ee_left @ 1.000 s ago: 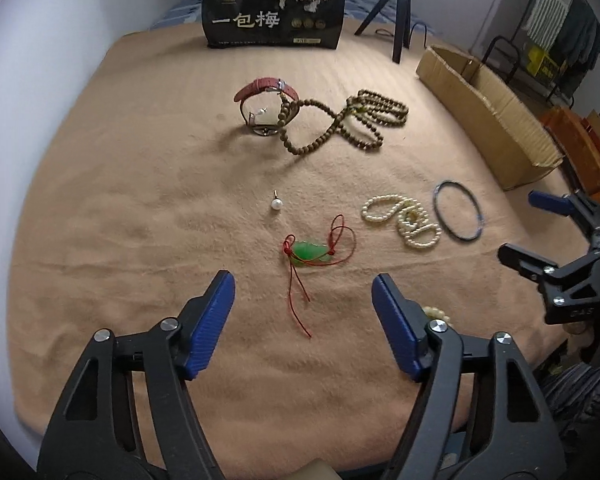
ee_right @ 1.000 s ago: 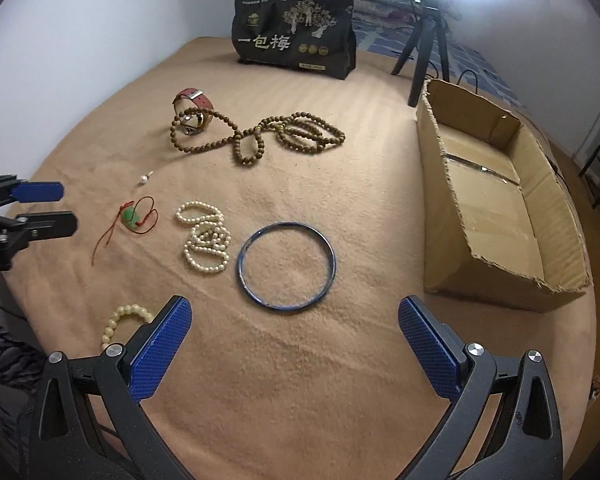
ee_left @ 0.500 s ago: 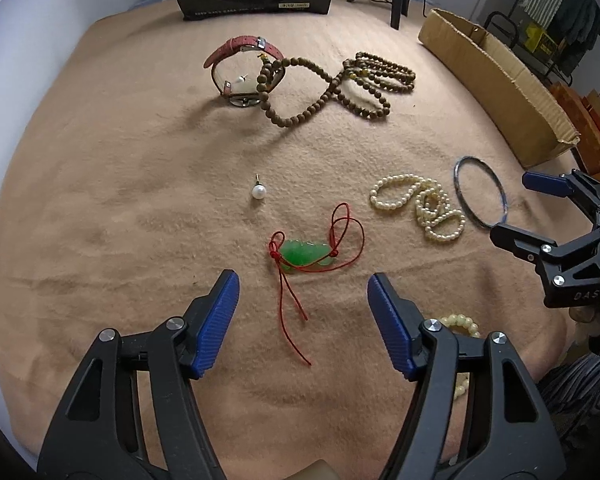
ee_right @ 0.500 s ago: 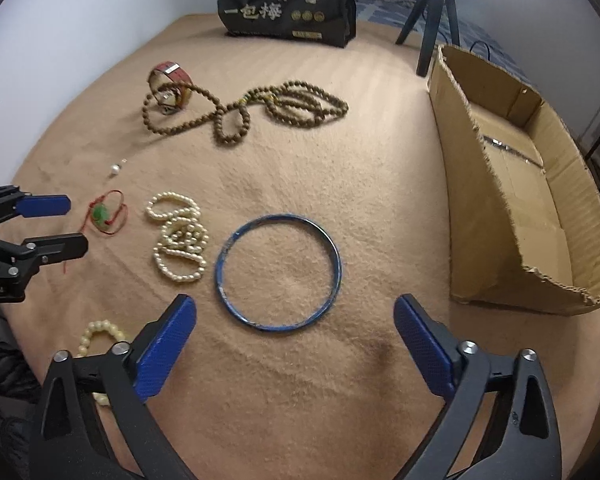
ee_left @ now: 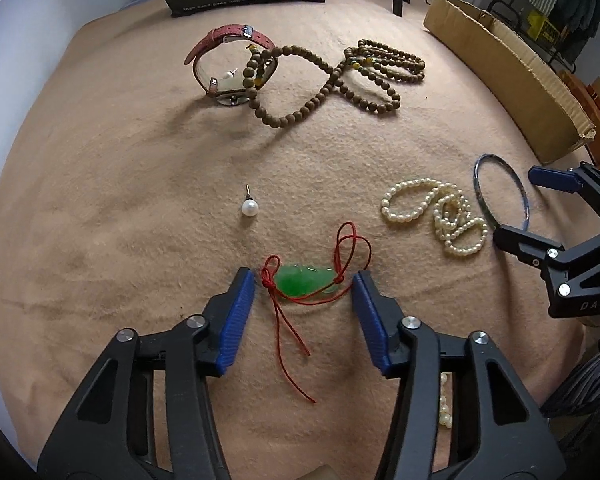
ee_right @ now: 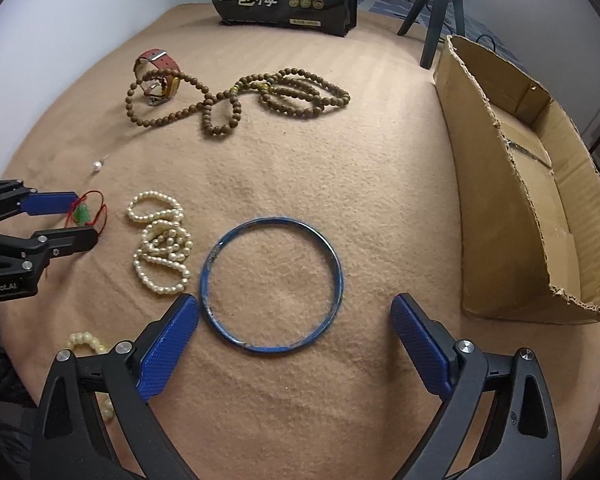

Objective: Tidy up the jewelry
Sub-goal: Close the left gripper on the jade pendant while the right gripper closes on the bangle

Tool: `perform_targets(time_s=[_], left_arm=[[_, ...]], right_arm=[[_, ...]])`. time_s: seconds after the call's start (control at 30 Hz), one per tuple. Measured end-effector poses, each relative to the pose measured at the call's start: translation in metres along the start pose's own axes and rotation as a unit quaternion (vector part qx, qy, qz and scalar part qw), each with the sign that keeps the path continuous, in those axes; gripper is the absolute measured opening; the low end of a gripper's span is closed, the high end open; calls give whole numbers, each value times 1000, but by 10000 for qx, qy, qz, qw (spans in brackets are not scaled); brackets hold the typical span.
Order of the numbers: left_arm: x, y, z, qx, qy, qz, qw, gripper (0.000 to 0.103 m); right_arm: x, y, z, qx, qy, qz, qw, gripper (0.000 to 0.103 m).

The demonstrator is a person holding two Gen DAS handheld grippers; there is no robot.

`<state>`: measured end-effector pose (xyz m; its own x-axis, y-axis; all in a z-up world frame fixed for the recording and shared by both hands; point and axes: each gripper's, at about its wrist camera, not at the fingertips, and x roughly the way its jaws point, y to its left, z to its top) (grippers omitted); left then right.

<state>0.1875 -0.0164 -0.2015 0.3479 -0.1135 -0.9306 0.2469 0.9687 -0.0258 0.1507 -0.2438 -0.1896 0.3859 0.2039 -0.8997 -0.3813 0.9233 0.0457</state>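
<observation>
Now straddling green jade pendant on red cord (ee_left: 305, 285) at lower centre, L gripper (ee_left: 303, 286) fingers apart, just dropped in, pre-grasp; R gripper (ee_right: 296, 322) apart too.

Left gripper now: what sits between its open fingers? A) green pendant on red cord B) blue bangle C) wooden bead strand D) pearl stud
A: the left gripper is open, straddling the green pendant, not yet closed on it.
</observation>
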Motion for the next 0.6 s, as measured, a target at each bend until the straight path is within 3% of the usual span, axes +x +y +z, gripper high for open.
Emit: perform_targets(time_s=[0.13, 0.27, 0.37, 0.43, 0.6], left_arm=[[0, 1, 2, -42, 1, 29, 10000, 33], [-2, -1, 0, 26, -20, 82, 10000, 33], [-2, 0, 1, -43, -1, 24, 10000, 33], [-2, 1, 2, -97, -2, -1, 10000, 32], [-3, 3, 1, -145, -29, -9, 9999, 32]], right_arm=[[5, -1, 3, -83, -71, 150, 9998, 96], [7, 2, 7, -143, -72, 139, 9998, 96], [9, 5, 11, -214, -89, 189, 9996, 87], [8, 6, 13, -249, -103, 236, 9994, 73], [7, 7, 15, -235, -117, 327, 9991, 72]])
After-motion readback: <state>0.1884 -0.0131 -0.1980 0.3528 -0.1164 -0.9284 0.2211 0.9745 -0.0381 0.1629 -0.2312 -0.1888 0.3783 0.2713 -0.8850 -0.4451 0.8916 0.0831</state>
